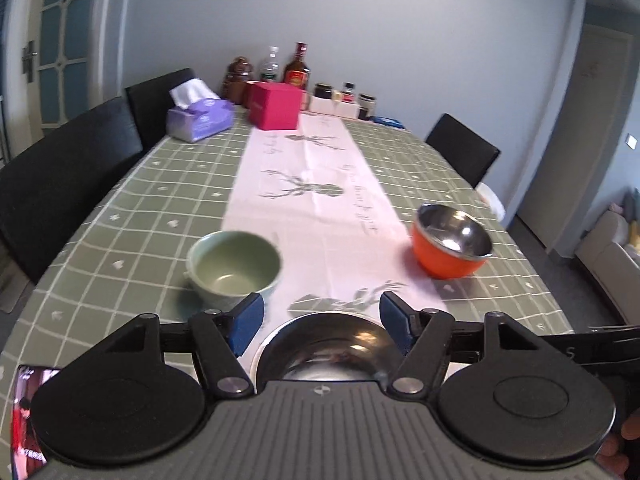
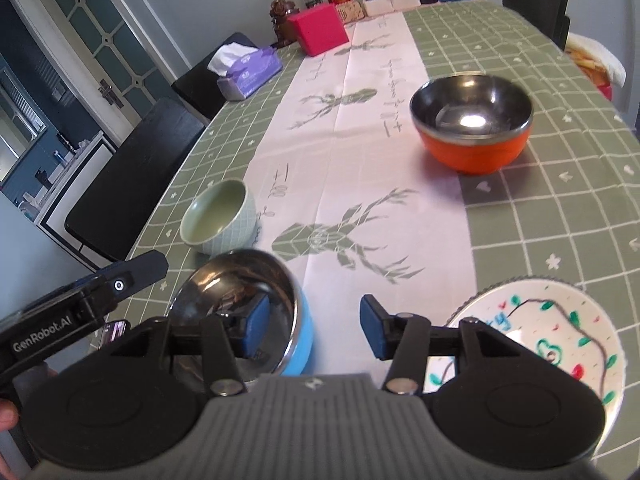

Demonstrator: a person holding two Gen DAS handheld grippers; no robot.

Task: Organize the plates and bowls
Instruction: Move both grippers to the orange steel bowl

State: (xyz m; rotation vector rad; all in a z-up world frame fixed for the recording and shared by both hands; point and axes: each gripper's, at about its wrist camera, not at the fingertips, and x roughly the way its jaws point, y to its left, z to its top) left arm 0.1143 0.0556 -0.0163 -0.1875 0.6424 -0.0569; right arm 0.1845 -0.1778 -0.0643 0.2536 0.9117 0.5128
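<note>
Left wrist view: the desk (image 1: 120, 216) wears a green checked cloth with a white deer-print runner (image 1: 316, 200); grey walls and black chairs surround it. The left hand-held gripper (image 1: 322, 322) is released above a steel-lined bowl (image 1: 324, 350). A green bowl (image 1: 234, 266) and an orange bowl (image 1: 452, 242) sit beyond.

Right wrist view: the right hand-held gripper (image 2: 314, 330) is released, one pad inside the blue bowl (image 2: 256, 312), beside a painted plate (image 2: 560, 332). "GenRobot.AI" marks the other gripper.
</note>
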